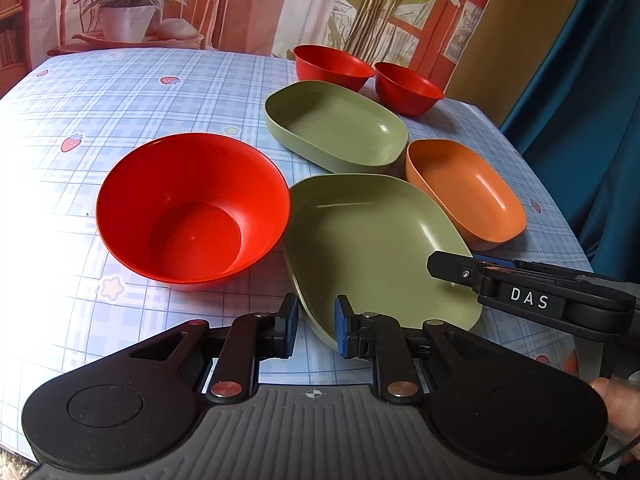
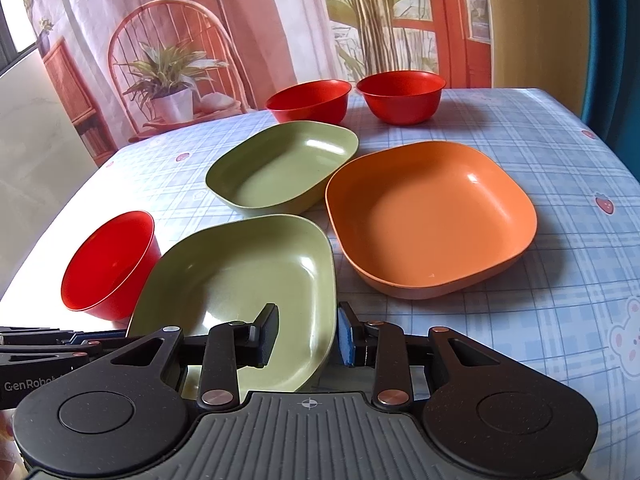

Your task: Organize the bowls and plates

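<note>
Your left gripper (image 1: pixel 316 326) is pinched on the near rim of the nearest green plate (image 1: pixel 372 240), and your right gripper (image 2: pixel 308 334) is clamped narrow on that same plate's right rim (image 2: pixel 240 276). It sits at the table's near edge, touching the big red bowl (image 1: pixel 192 208). The second green plate (image 1: pixel 336 126) lies just behind. You seem to be starting the plate stack: lift level with both hands, clear the orange plate (image 2: pixel 430 218), then nest green into green.
</note>
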The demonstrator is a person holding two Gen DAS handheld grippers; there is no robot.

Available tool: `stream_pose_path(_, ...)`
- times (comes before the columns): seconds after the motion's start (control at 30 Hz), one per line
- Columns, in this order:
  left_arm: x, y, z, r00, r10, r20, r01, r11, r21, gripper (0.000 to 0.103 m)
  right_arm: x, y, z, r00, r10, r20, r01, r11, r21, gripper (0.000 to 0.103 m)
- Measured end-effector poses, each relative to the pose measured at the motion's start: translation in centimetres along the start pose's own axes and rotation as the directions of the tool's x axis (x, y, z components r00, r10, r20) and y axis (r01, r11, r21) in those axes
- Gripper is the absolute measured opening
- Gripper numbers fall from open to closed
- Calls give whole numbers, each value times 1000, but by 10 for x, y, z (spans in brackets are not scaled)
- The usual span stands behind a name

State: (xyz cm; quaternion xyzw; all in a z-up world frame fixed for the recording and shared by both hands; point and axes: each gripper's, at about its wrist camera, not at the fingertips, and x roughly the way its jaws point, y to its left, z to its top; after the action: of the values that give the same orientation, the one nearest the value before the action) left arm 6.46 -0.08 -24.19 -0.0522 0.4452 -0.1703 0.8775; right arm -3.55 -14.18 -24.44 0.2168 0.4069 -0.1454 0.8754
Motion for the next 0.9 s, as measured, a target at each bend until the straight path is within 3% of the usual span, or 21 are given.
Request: stream_pose_path(0.9,-17,3,-1,997,27,70,-28,999,17,21,-10,11,4,998,26,62,-23,999,-46,29)
